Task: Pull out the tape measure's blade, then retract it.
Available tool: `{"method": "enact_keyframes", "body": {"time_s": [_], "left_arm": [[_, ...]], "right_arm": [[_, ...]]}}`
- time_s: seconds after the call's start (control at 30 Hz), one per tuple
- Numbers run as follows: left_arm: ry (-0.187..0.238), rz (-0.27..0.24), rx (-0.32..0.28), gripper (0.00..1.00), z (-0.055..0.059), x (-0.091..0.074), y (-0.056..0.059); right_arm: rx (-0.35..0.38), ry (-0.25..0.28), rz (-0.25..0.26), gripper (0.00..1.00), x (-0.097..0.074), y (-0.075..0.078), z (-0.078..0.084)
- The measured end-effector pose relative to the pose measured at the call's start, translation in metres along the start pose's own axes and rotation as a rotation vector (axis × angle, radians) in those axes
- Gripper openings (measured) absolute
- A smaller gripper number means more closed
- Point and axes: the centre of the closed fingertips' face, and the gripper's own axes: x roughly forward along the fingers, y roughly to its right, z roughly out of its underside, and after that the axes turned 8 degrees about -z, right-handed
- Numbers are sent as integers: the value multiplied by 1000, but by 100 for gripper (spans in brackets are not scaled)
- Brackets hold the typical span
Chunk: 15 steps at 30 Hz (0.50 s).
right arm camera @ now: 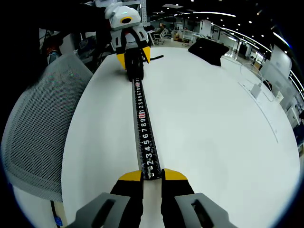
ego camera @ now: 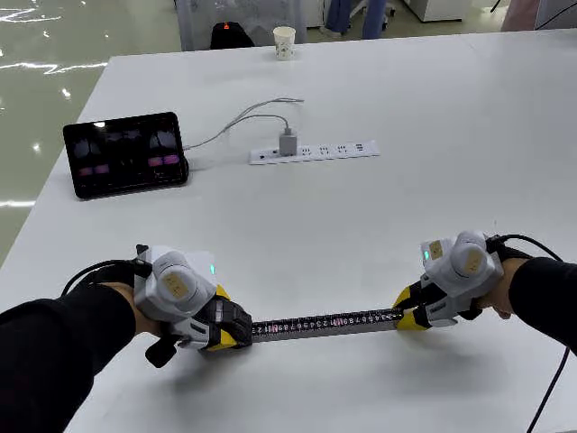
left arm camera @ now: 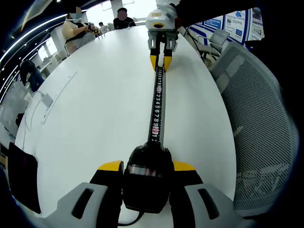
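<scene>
The black tape measure case sits between the yellow-tipped jaws of my left gripper, which is shut on it; in the left gripper view the case fills the gap between the jaws. Its dark blade with printed numbers runs level above the white table to my right gripper, which is shut on the blade's end. In the right gripper view the blade leads from my right gripper to the far case. In the left gripper view the blade reaches the right gripper.
A dark tablet stands at the left. A white power strip with a plugged charger and cable lies mid-table. A paper cup stands at the far edge. A mesh chair is beside the table. People sit at the far end.
</scene>
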Motion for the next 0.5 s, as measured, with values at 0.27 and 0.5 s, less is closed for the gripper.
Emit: {"method": "enact_keyframes", "body": {"time_s": [0.27,0.5], "left_arm": [[0,-1,0,32,0,0,0],[0,-3,-1,32,0,0,0]], "right_arm": [[3,-7,-1,10,-3,0,4],[5,-8,-2,10,-3,1,5]]}}
